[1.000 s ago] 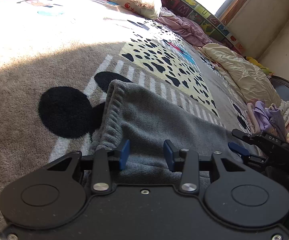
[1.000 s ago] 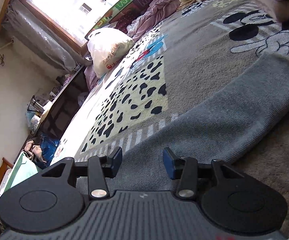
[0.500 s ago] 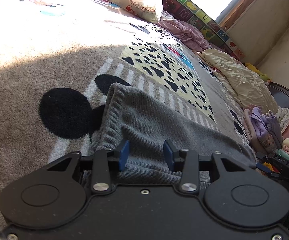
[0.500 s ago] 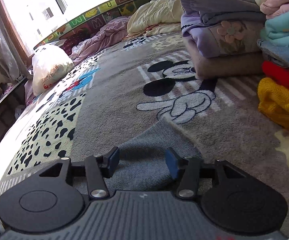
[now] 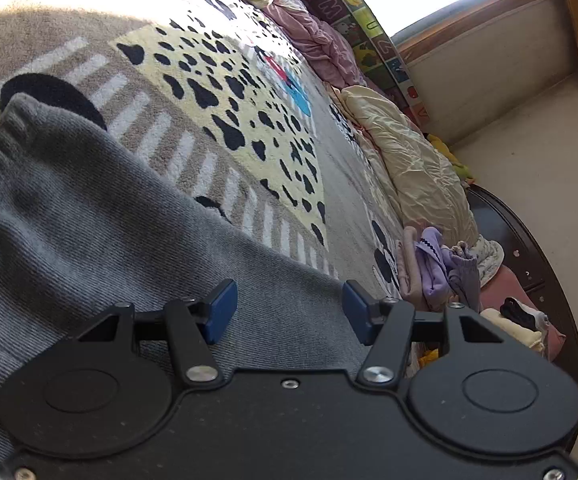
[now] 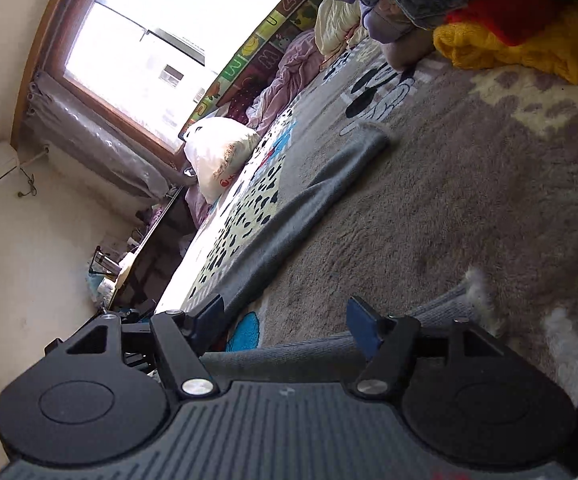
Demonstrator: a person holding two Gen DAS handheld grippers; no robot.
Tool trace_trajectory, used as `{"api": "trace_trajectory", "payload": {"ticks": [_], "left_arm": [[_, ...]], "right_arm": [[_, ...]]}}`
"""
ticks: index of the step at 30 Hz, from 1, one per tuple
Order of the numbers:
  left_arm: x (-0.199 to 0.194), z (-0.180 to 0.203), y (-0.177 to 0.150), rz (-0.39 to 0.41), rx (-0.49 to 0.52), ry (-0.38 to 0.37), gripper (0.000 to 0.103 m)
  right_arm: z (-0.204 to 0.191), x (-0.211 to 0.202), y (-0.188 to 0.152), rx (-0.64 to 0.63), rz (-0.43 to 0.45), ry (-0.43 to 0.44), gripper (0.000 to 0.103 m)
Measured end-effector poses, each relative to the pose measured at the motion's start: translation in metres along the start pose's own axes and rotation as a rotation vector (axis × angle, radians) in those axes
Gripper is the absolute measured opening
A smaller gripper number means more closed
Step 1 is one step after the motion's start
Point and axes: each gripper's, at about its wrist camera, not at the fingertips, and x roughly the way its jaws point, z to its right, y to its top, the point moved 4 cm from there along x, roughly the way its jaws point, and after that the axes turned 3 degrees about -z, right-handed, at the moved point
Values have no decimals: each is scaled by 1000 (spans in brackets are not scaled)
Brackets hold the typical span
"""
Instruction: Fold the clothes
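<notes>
Grey knit garment (image 5: 101, 240) lies flat on the cartoon-print blanket (image 5: 225, 92) covering the bed, ribbed hem at upper left in the left wrist view. Left gripper (image 5: 285, 312) sits low over the fabric, fingers (image 5: 221, 312) spread apart, nothing between them. Right gripper (image 6: 285, 324) fingers also apart, empty; a grey fold passes just under them, and the garment's long edge (image 6: 309, 204) runs off toward the stack of folded clothes (image 6: 521, 40). White pillow (image 6: 221, 152) near the window (image 6: 161, 40).
</notes>
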Motion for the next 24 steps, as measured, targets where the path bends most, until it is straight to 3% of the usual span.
{"api": "trace_trajectory", "payload": {"ticks": [4, 6, 10, 13, 18, 19, 21, 23, 24], "left_arm": [[-37, -45, 32, 164, -211, -19, 56], [-54, -58, 44, 201, -253, -45, 54], [-93, -76, 64, 320, -248, 76, 62], [-117, -81, 60, 335, -295, 44, 62], [-120, -49, 20, 244, -114, -27, 65], [-113, -50, 11, 208, -91, 21, 68], [-112, -50, 8, 182, -97, 95, 56], [-119, -44, 10, 187, -97, 130, 60], [-131, -34, 11, 211, -50, 139, 61]], "right_arm": [[15, -12, 5, 106, 44, 30, 68], [23, -9, 8, 123, 53, 32, 68], [28, 1, 11, 126, 60, 43, 68], [28, 4, 13, 117, 75, 41, 68], [18, 3, 13, 25, 90, 15, 70], [14, 2, 13, -11, 94, 10, 70], [1, 2, 11, -100, 101, -1, 70], [-13, 0, 9, -210, 117, -28, 69], [-21, -2, 7, -271, 131, -44, 69]]}}
